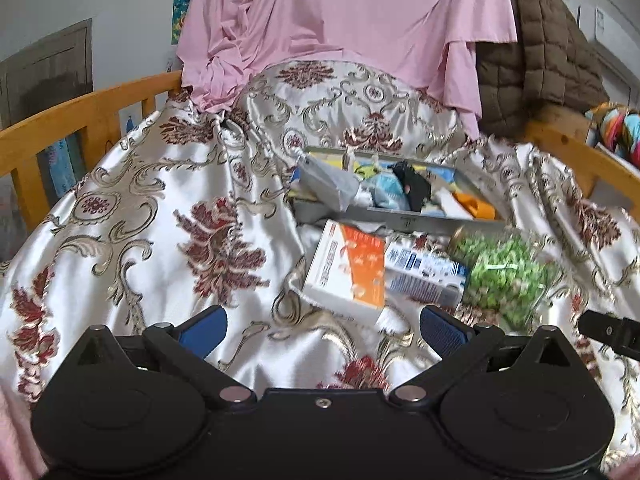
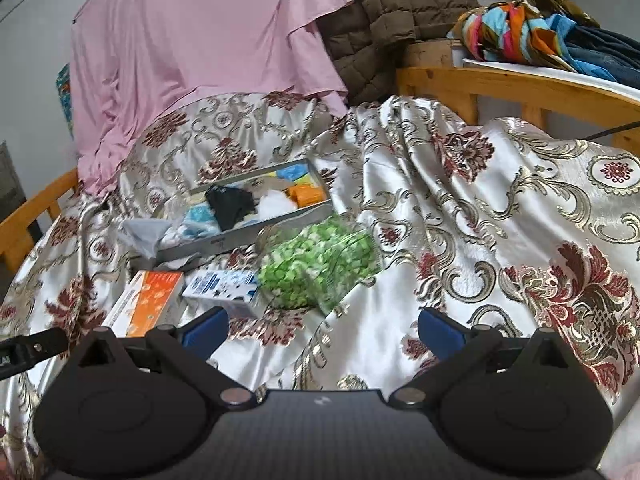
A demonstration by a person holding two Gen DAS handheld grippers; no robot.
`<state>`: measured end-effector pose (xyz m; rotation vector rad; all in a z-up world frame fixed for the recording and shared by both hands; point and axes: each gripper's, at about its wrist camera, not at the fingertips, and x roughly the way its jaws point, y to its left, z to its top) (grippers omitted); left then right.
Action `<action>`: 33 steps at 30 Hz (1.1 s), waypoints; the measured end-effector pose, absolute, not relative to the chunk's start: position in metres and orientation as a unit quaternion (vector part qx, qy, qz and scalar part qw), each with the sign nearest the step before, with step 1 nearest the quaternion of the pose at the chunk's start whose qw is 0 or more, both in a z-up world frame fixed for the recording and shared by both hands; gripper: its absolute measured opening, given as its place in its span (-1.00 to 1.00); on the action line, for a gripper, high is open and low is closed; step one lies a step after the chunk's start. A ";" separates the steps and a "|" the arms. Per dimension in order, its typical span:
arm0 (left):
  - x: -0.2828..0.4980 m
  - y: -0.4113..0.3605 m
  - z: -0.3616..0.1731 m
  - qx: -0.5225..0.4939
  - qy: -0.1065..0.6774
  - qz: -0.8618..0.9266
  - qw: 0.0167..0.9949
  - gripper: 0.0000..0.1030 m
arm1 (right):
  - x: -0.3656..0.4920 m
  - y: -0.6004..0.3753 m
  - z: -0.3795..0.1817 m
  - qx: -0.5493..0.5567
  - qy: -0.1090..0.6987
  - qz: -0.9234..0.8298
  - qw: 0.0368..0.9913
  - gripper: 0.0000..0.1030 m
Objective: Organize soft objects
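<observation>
Satin floral bedspread point(image 1: 152, 208) covers a bed with a wooden rail point(image 1: 60, 120); a pink sheet point(image 1: 320, 20) hangs at its head. Toward that head edge sits a grey tray point(image 1: 400, 220) filled with soft cloths point(image 1: 384, 192). Just in front of the tray lie an orange-and-white box point(image 1: 348, 268), a blue-and-white box point(image 1: 420, 276) and a bag of green pieces point(image 1: 504, 276). Both the left gripper point(image 1: 322, 328) and the right gripper point(image 2: 322, 328) hover with fingers spread wide, holding nothing.

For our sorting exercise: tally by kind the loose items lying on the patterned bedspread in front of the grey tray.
Cardboard boxes: 2, the orange-and-white box and the blue-and-white box
Clear bags of green pieces: 1, the green bag
Total: 3
</observation>
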<state>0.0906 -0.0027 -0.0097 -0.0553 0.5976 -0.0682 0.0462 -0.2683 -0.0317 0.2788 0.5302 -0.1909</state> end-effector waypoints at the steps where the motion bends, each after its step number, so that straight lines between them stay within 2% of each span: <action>1: 0.089 -0.003 -0.011 -0.024 0.299 -0.032 0.953 0.98 | 0.046 -0.266 -0.032 0.134 0.262 -0.090 0.951 0.99; 17: 0.079 0.004 -0.011 -0.017 0.303 0.002 0.953 0.98 | 0.034 -0.212 -0.031 0.073 0.253 -0.003 0.965 0.99; 33: 0.084 0.014 0.000 -0.040 0.281 0.028 0.958 0.98 | 0.033 -0.215 -0.022 0.098 0.218 0.015 0.971 0.99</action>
